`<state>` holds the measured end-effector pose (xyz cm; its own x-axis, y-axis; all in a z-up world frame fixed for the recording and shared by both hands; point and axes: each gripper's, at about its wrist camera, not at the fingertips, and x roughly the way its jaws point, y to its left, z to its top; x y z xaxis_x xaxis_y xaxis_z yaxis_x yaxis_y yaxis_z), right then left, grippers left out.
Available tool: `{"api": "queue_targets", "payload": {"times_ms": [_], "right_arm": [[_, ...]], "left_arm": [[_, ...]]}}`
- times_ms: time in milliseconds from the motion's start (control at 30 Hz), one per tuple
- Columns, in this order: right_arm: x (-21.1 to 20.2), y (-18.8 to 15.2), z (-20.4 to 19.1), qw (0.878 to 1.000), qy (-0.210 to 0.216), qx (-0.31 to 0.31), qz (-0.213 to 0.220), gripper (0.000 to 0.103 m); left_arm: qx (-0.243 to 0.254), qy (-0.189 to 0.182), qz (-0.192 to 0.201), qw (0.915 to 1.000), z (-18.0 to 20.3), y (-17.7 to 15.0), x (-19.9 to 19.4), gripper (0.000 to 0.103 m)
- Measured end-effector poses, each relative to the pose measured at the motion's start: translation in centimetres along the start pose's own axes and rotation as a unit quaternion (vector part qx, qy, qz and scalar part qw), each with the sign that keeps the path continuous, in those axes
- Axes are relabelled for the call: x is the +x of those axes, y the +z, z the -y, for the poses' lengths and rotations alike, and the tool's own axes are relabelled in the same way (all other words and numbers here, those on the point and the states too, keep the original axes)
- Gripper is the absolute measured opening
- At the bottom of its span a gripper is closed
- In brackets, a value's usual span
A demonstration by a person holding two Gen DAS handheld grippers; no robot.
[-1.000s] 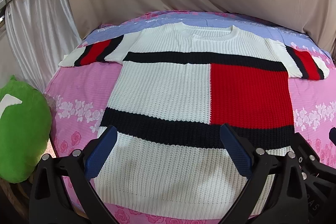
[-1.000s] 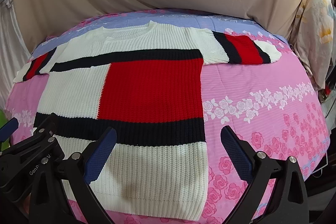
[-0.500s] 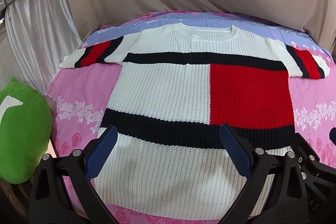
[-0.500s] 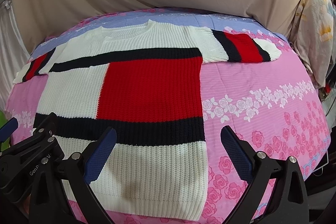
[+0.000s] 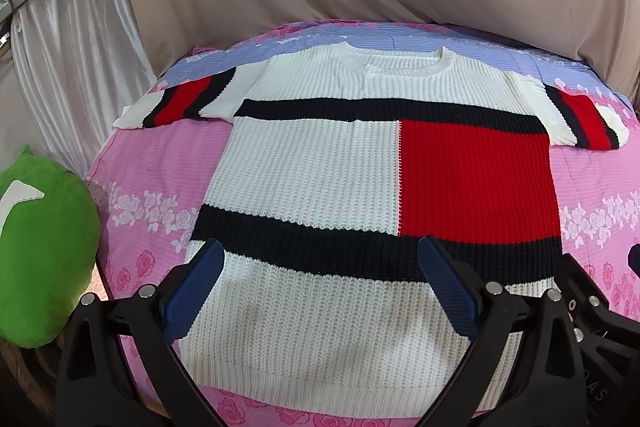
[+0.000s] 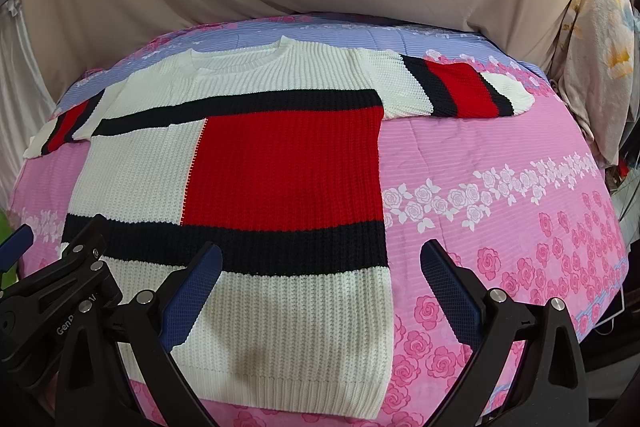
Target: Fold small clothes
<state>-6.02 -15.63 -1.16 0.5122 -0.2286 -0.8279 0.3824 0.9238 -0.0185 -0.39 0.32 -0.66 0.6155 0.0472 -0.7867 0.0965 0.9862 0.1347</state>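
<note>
A chunky knit sweater [image 5: 376, 187] lies flat on the bed [image 6: 500, 163], soft, floppy and best pinched at hem corners or sleeves, while the left tool [image 5: 320, 291] and right tool [image 6: 320, 291] hover released, empty.

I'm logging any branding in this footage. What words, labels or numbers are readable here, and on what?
"GenR", cut off: white letters on the left gripper's black body, seen in the right wrist view.
"AS", partial, faint: on the right gripper's black body, left wrist view.
Knitted white, red and navy sweater: no text.
</note>
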Motion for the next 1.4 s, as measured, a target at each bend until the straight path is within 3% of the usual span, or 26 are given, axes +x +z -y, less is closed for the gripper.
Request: {"api": "queue_targets", "payload": {"times_ms": [1400], "right_arm": [[0.74, -0.21, 0.35, 1.000, -0.001, 0.004, -0.011, 0.098]], "left_arm": [[0.005, 0.002, -0.010, 0.9999, 0.90, -0.06, 0.55, 0.094]]}}
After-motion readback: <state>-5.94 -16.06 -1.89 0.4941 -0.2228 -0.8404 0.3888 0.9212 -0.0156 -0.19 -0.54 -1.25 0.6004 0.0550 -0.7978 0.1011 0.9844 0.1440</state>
